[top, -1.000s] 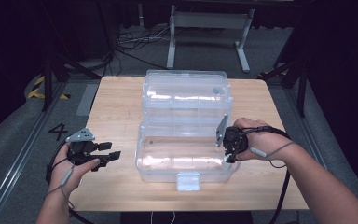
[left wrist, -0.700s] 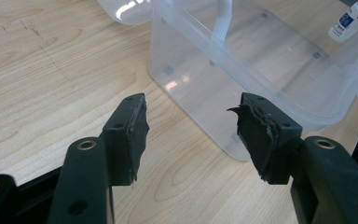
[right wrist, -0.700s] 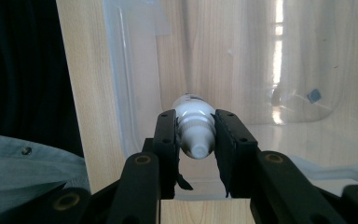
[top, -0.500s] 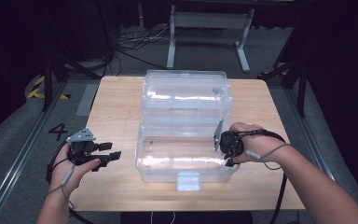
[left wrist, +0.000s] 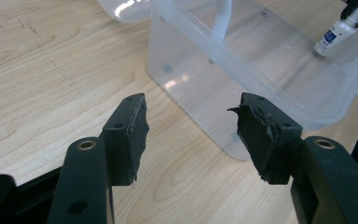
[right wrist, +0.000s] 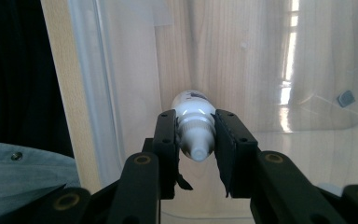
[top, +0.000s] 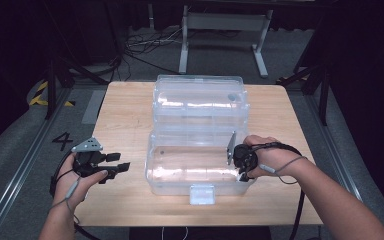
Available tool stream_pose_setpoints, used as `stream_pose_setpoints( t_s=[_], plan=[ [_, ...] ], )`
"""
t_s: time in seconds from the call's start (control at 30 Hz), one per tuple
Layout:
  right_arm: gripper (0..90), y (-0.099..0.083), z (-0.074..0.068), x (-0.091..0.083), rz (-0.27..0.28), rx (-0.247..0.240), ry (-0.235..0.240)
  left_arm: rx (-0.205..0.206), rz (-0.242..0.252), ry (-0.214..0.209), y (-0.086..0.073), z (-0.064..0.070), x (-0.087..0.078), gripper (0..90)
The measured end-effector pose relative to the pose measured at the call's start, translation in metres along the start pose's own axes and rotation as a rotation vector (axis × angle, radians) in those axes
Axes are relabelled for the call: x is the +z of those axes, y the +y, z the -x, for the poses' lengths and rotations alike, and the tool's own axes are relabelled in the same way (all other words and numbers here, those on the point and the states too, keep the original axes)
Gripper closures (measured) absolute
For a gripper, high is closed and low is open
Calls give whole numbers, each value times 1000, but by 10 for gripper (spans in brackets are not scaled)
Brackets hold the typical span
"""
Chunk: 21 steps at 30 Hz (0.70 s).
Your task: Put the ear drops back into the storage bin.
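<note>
A clear plastic box [top: 180, 186] stands open on the wooden table [top: 125, 120], its lid [top: 197, 97] folded back behind it. My right gripper [top: 241, 162] points down into the box's right end. In the right gripper view it [right wrist: 195, 135] is shut on a small white bottle [right wrist: 192, 109], nozzle toward the camera, just above the box floor. The left gripper view shows that bottle [left wrist: 334, 35] tilted inside the box [left wrist: 261, 70]. My left gripper [top: 121, 161] rests left of the box, a short way off. Its jaws [left wrist: 189, 126] stand open with nothing between them.
A white latch [top: 202, 194] hangs at the front of the box. Bare wood lies left of the box and along the front edge. Metal frame legs [top: 185, 40] and cables lie on the floor beyond the table. A rail [top: 25, 160] runs along the left.
My right gripper has moved left and down, from the box's right rim into the box, with the bottle in it. The left gripper has stayed in place.
</note>
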State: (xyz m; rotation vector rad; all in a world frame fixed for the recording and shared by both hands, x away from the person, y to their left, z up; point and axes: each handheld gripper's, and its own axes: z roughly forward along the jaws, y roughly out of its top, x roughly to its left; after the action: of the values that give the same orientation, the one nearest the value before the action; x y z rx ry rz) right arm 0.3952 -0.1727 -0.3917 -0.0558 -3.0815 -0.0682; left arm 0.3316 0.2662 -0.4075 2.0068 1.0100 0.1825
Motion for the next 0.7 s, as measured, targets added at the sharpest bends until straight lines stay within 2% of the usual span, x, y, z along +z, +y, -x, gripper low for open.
stream_pose_setpoints(
  t_s=[0.23, 0.47, 0.57, 0.7],
  plan=[
    [704, 0, 0, 3, 0, -1, 11, 1, -4, -3, 0, 0, 0, 429],
    [678, 1, -4, -2, 11, -3, 7, 1, -3, -4, 0, 0, 0, 428],
    [669, 0, -7, -8, 32, 3, 7, 1, -4, -5, 0, 0, 0, 428],
    [663, -2, -10, -20, 65, 3, -15, 4, -2, -7, 0, 0, 0, 428]
  ],
)
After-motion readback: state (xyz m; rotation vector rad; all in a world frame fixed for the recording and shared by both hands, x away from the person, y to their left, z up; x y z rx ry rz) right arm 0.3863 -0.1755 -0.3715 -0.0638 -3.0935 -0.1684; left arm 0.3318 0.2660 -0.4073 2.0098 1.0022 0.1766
